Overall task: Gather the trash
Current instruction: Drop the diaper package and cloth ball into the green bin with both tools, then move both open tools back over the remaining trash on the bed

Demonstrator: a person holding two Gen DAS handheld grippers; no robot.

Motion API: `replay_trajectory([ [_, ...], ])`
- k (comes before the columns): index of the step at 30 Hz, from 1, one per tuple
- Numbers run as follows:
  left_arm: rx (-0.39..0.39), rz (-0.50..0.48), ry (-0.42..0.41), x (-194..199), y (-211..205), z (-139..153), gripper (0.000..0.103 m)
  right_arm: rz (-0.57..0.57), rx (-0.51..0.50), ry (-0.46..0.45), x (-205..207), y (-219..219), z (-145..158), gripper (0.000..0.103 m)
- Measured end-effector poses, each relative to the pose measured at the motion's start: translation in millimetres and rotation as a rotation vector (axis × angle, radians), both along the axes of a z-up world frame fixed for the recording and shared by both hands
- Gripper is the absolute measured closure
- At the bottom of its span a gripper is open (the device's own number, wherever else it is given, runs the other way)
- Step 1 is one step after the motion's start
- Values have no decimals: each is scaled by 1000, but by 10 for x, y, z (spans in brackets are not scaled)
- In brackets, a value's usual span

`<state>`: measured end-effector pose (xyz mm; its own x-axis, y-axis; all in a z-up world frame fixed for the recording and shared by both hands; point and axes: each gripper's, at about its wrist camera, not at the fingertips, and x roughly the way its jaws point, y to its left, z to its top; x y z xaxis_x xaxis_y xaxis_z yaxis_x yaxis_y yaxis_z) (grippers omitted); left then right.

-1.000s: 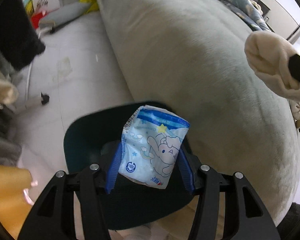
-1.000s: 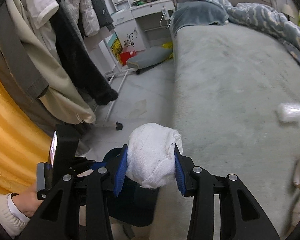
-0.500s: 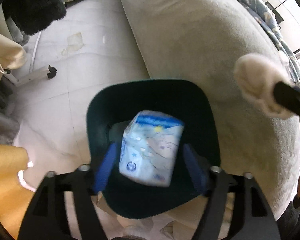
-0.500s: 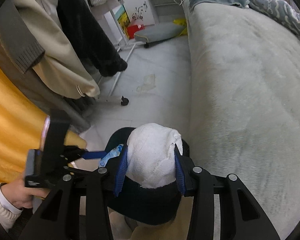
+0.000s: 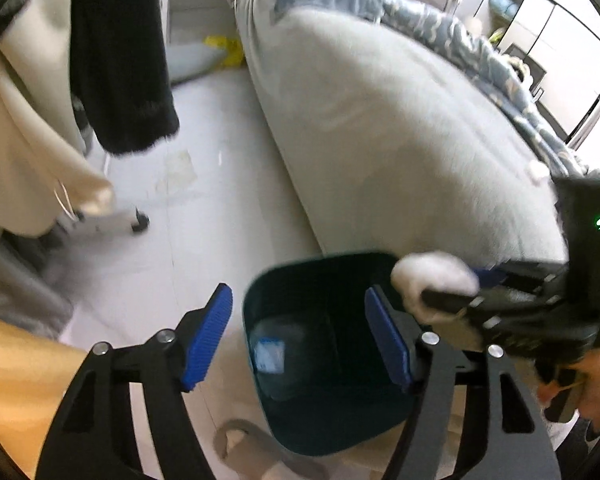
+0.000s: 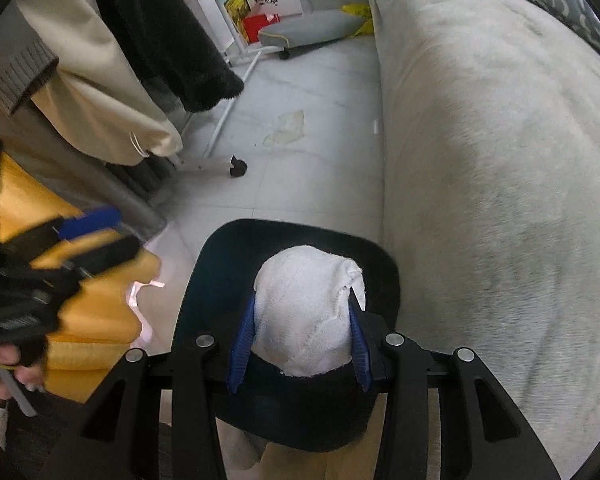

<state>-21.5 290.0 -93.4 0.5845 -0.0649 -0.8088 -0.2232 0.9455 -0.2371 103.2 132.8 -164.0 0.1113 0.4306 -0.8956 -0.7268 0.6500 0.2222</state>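
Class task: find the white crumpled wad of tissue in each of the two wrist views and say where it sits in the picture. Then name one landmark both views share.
Left wrist view: white wad at right of centre, clamped in the right gripper, above the far right rim of the dark bin.
Right wrist view: wad at bottom centre, between the blue pads, over the bin.
Shared landmark: the grey bed beside the bin.

bin [image 6: 220, 264] dark teal | towel wad [image 6: 308, 312] white | packet [image 5: 269, 350] in bin pale blue | fingers [image 6: 241, 340] blue pads, black frame | bed [image 6: 500, 160] grey-green | blanket [image 5: 440, 28] blue, pale swirl pattern | coat [image 6: 160, 20] black | floor [image 6: 300, 92] whitish tile
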Motion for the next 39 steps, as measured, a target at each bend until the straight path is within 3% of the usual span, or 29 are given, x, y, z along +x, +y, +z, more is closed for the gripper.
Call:
replay_trajectory([
  [11, 58, 5, -204, -29, 111, 408, 50, 28, -100, 43, -170, 86, -399, 60],
  [19, 59, -7, -275, -39, 99, 622, 56, 62, -164, 43, -260, 197, -614, 60],
  [25, 60, -14, -317, -9, -4, 780, 56, 85, -230, 29, -382, 172, -687, 44],
  [28, 54, -8, -328, 0, -34, 846, 56, 84, -238, 7, -420, 147, -628, 32],
  [31, 74, -17, -345, 42, -133, 938, 56, 84, -216, -6, -428, 123, -533, 32],
  [39, 82, -25, -366, 206, -357, 1137, 53, 84, -40, -84, -400, -122, 83, 32],
])
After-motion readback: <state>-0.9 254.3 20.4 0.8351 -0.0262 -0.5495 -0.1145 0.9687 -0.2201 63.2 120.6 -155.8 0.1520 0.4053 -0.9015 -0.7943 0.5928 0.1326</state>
